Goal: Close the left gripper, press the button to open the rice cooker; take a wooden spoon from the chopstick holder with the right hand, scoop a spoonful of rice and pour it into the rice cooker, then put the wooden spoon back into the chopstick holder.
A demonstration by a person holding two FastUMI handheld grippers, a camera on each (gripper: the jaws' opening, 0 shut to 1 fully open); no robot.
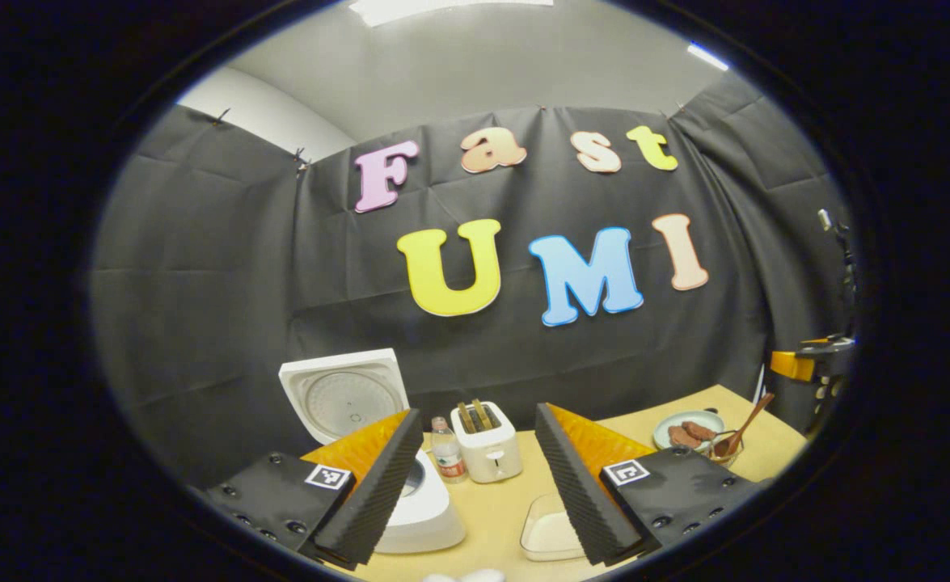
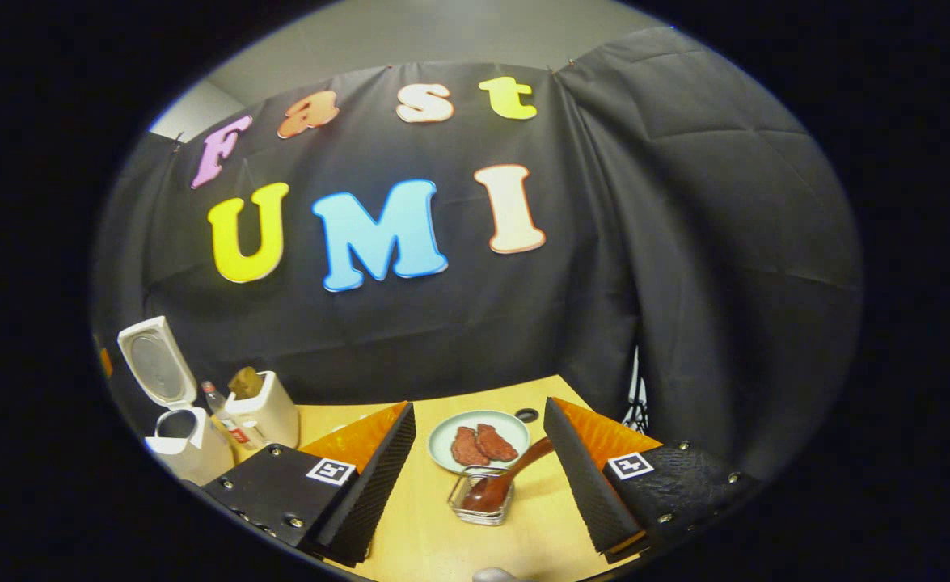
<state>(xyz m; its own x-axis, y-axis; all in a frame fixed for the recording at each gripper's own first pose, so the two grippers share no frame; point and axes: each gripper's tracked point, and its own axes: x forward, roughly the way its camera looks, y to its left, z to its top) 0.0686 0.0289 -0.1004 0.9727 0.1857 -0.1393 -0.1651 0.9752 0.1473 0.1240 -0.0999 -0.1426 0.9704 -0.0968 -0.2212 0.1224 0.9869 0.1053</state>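
The white rice cooker (image 1: 426, 509) stands with its lid (image 1: 344, 396) raised, just behind my left gripper's left finger. My left gripper (image 1: 475, 493) is open, nothing between its fingers. A clear box (image 1: 546, 529) with pale contents sits by its right finger. In the right gripper view, a wooden spoon (image 2: 515, 477) rests bowl-down in the small glass chopstick holder (image 2: 481, 501), its handle leaning up toward the right finger. My right gripper (image 2: 483, 485) is open and the holder stands between its fingers. The open cooker (image 2: 177, 444) is at the far left of that view.
A white toaster (image 1: 487, 443) and a small bottle (image 1: 446, 451) stand behind the cooker. A pale plate (image 2: 515, 427) with two meat slices lies just beyond the holder. The wooden table (image 2: 434, 525) ends at the black cloth wall close behind.
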